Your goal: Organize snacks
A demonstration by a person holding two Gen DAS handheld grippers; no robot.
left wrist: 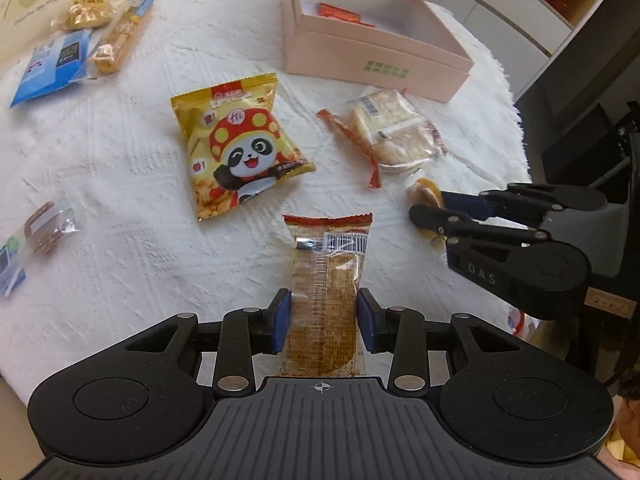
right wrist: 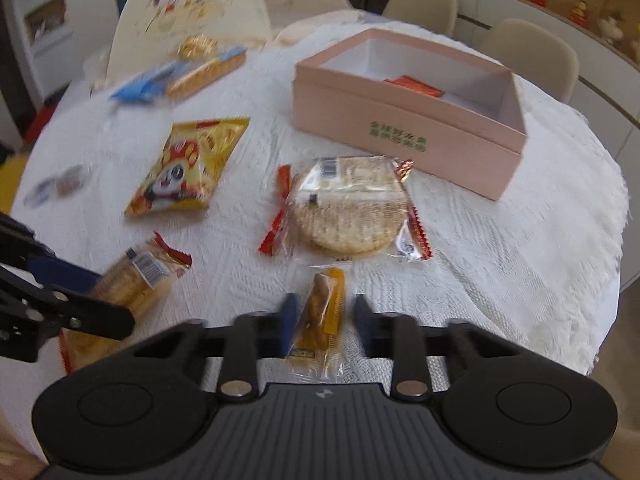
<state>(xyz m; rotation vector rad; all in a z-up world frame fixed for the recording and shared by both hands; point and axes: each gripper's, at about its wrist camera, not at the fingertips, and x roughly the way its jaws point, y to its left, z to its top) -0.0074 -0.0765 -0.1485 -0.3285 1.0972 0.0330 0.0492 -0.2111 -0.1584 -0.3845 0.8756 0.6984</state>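
My left gripper (left wrist: 324,320) is shut on a long clear packet of golden crackers (left wrist: 326,264) with a red top seam, which points away from the camera above the white tablecloth (left wrist: 132,184). My right gripper (right wrist: 322,320) is shut on a small orange snack packet (right wrist: 324,300). The left wrist view shows the right gripper (left wrist: 430,208) pinched across that packet near the table's right edge. An open pink box (left wrist: 372,64) stands at the back, with red packets (left wrist: 340,12) inside it.
A yellow panda snack bag (left wrist: 244,148) and a round rice cracker packet (left wrist: 392,132) lie between the grippers and the box. Blue, gold and long bar packets (left wrist: 80,48) lie at the far left. A small clear packet (left wrist: 44,228) lies at the left edge. Chairs (right wrist: 532,52) stand behind the table.
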